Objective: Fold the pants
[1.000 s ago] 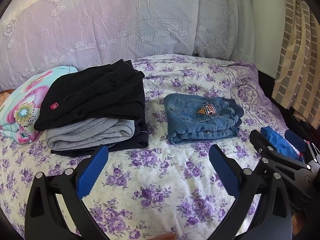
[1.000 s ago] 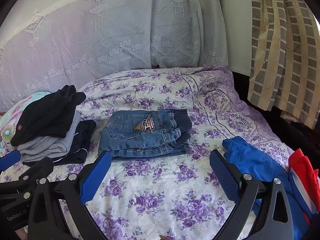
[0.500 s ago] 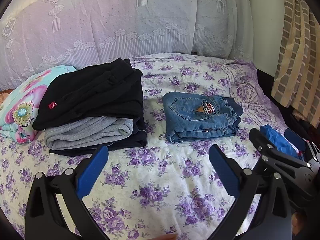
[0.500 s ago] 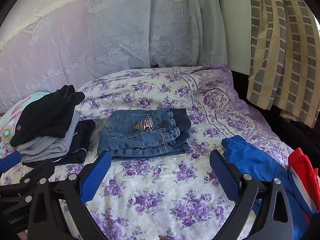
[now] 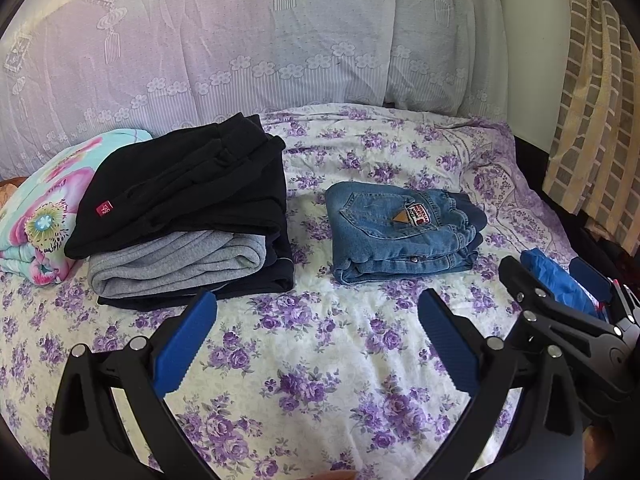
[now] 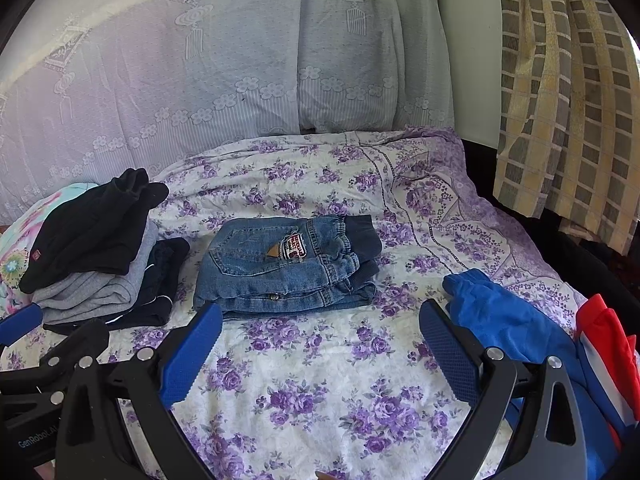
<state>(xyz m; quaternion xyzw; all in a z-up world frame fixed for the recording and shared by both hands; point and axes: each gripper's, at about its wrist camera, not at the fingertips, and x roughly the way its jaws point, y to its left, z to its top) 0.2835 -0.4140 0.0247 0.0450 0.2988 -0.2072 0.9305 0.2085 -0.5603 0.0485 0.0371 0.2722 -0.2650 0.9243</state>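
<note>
Both tools empty and spread wide: left gripper (image 5: 316, 344) and right gripper (image 6: 320, 354) hang over bare floral bedsheet (image 5: 320, 380), nothing between the pads.

Jeans (image 6: 288, 266) sit mid-bed, already folded into a compact block, just right of the folded stack (image 5: 184, 216) (black on grey on dark navy), a strip of sheet between them. Blue garment (image 6: 508, 320) lies unfolded at the right edge, touching a red/white piece (image 6: 608, 336).

My read: the jeans fold is done, next is either moving them to the stack or starting on the blue one. If I move the jeans, I'd pinch both short ends through all layers, low on the sheet, and lift level so the fold doesn't fall open.

Orientation: long axis of the jeans runs left-right across the bed. Elastic waistband points right, back pocket and patch face up, folded edge with the rivet faces me.
</note>
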